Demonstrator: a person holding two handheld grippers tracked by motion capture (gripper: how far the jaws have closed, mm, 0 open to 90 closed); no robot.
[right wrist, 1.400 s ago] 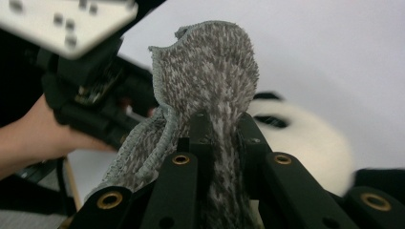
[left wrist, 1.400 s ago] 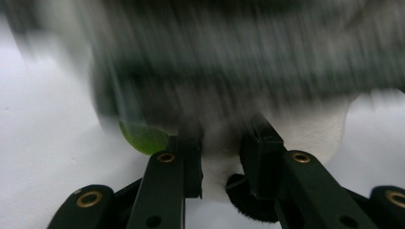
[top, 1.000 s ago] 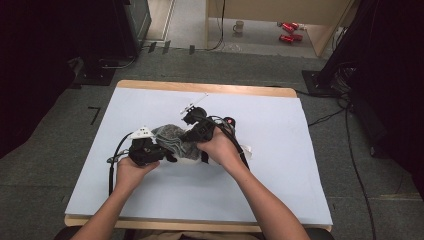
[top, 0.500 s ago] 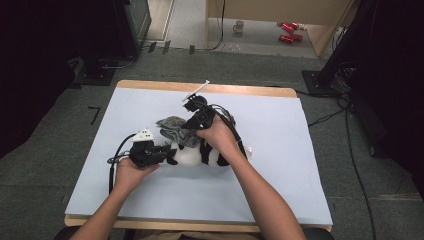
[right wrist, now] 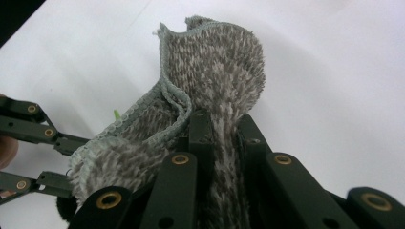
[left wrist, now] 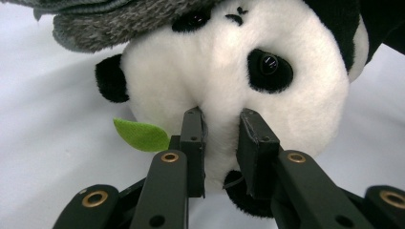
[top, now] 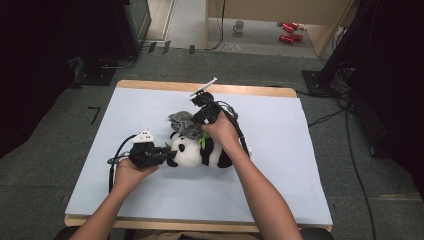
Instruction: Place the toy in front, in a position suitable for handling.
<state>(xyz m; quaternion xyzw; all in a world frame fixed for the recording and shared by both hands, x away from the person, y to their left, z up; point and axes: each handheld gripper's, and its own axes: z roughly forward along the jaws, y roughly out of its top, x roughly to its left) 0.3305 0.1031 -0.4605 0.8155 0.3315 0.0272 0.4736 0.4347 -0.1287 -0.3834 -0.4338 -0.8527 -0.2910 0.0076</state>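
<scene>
A black-and-white panda plush (top: 197, 152) lies on its side in the middle of the pale table cover (top: 300, 165). My left gripper (top: 167, 154) is shut on the panda's white head; in the left gripper view the gripper (left wrist: 220, 138) pinches the fur under the panda's (left wrist: 239, 62) eye, with a green felt leaf (left wrist: 141, 135) beside it. My right gripper (top: 192, 126) is shut on a grey fuzzy cloth (top: 181, 121) just beyond the panda. In the right gripper view the gripper (right wrist: 224, 126) clamps a fold of that cloth (right wrist: 215, 71), which stands up above the jaws.
The wooden table edge (top: 200, 86) runs along the far side, with free cover to the left and right of the plush. Cables trail from both grippers across the table. On the floor beyond stand a mug (top: 239, 25) and red objects (top: 287, 31).
My right gripper has pulled the grey cloth off the panda toward the far side of the table, uncovering the plush. The left gripper has kept its place on the panda's head.
</scene>
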